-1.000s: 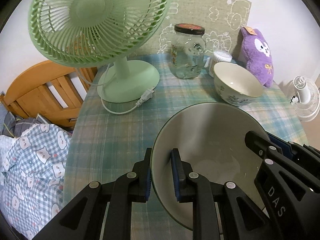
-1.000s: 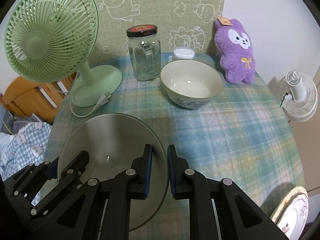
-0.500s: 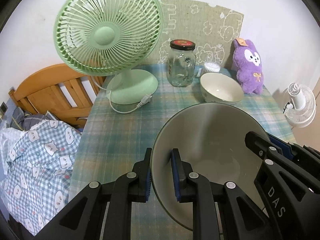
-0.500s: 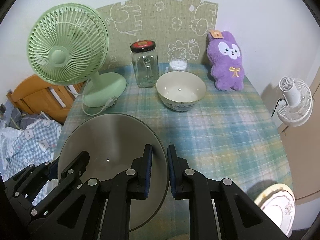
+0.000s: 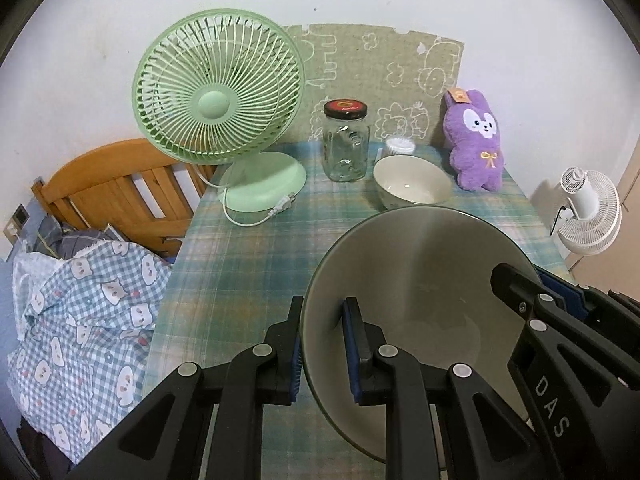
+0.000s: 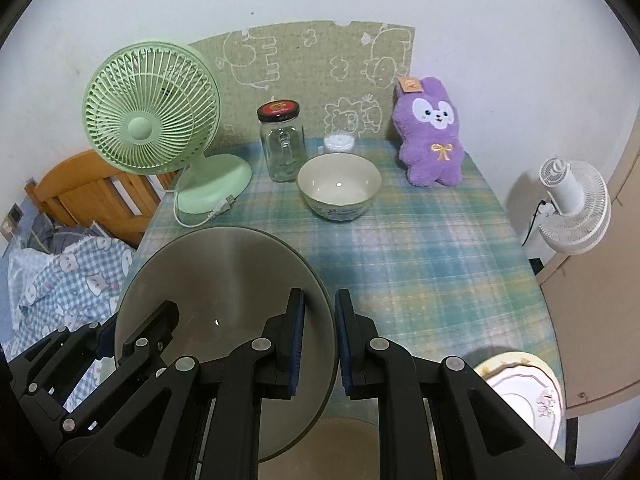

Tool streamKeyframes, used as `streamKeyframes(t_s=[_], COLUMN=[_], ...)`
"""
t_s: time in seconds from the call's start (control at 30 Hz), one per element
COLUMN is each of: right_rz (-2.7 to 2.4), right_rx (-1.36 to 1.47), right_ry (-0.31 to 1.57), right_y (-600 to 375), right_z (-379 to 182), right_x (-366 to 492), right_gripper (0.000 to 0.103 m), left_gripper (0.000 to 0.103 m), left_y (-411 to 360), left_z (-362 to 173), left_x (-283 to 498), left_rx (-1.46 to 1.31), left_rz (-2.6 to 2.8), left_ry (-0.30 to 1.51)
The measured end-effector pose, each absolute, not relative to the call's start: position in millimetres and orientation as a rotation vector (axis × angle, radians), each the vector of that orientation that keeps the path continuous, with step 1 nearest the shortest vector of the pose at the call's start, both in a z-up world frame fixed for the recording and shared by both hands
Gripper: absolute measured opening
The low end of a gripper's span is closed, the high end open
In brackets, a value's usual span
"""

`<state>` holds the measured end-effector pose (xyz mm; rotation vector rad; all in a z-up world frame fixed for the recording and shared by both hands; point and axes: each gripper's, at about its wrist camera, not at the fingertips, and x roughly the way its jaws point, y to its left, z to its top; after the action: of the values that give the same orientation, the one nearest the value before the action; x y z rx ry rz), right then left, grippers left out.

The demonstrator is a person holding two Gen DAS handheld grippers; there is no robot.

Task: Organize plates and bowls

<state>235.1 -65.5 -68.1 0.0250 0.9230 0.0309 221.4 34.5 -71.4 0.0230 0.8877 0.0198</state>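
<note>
Pinching opposite rims of the grey plate (image 5: pixel 420 280), the left fingers (image 5: pixel 322 346) and right fingers (image 6: pixel 318 342) stayed nearly shut on it. It had risen off the plaid surface (image 6: pixel 420 248), ready to carry. Smooth, glossy, dark-edged, it hung tilted; at twelve o'clock waited the cream bowl (image 6: pixel 339 188).

Left gripper (image 5: pixel 322 346) pointing steeply down, my jaws pinched on left rim of bowl (image 5: pixel 416 276): one blue pad outside, other inside. Right gripper (image 6: pixel 319 340) likewise angled down, clamped on bowl's right rim, one pad each side of wall. Both grips narrow, only rim thickness between pads. From left camera I see right gripper's black fingers at lower right; from right camera, left gripper's at lower left. Grippers face each other across bowl.
</note>
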Motion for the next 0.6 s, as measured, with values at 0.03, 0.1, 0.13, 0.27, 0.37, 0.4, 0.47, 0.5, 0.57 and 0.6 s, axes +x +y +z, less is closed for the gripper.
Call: streamKeyframes(t_s=[0.03, 0.1, 0.13, 0.27, 0.37, 0.4, 0.47, 0.5, 0.57, 0.6], right_rz=[0.031, 0.033, 0.035, 0.044, 0.052, 0.053, 0.06, 0.061, 0.066, 0.066], right_rx=[0.026, 0.026, 0.027, 0.028, 0.031, 0.031, 0.034, 0.035, 0.036, 0.037], right_ry=[0.921, 0.916, 0.914, 0.911, 0.914, 0.914, 0.919, 0.92, 0.923, 0.924], right_y=[-68, -73, -75, -83, -90, -92, -97, -98, -103, -105], right_z=[-66, -63, -62, -58, -58, -58, -60, -61, -63, -64], right_x=[233, 227, 224, 214, 205, 202, 196, 194, 188, 185], right_gripper=[0.018, 0.018, 0.018, 0.018, 0.018, 0.018, 0.018, 0.018, 0.018, 0.018], left_gripper=[0.016, 0.016, 0.016, 0.016, 0.016, 0.016, 0.016, 0.016, 0.016, 0.016], left_y=[33, 27, 26, 17, 11, 9, 6, 3, -2, -3], left_z=[-70, -67, -66, -63, -63, -63, -64, -65, -68, -68], left_x=[219, 213, 211, 199, 190, 187, 182, 179, 173, 171], left_rx=[0.022, 0.019, 0.017, 0.014, 0.015, 0.017, 0.019, 0.021, 0.019, 0.019], left_rz=[0.021, 0.024, 0.026, 0.037, 0.045, 0.047, 0.054, 0.056, 0.06, 0.061], left_ry=[0.886, 0.881, 0.879, 0.876, 0.877, 0.878, 0.883, 0.884, 0.889, 0.889])
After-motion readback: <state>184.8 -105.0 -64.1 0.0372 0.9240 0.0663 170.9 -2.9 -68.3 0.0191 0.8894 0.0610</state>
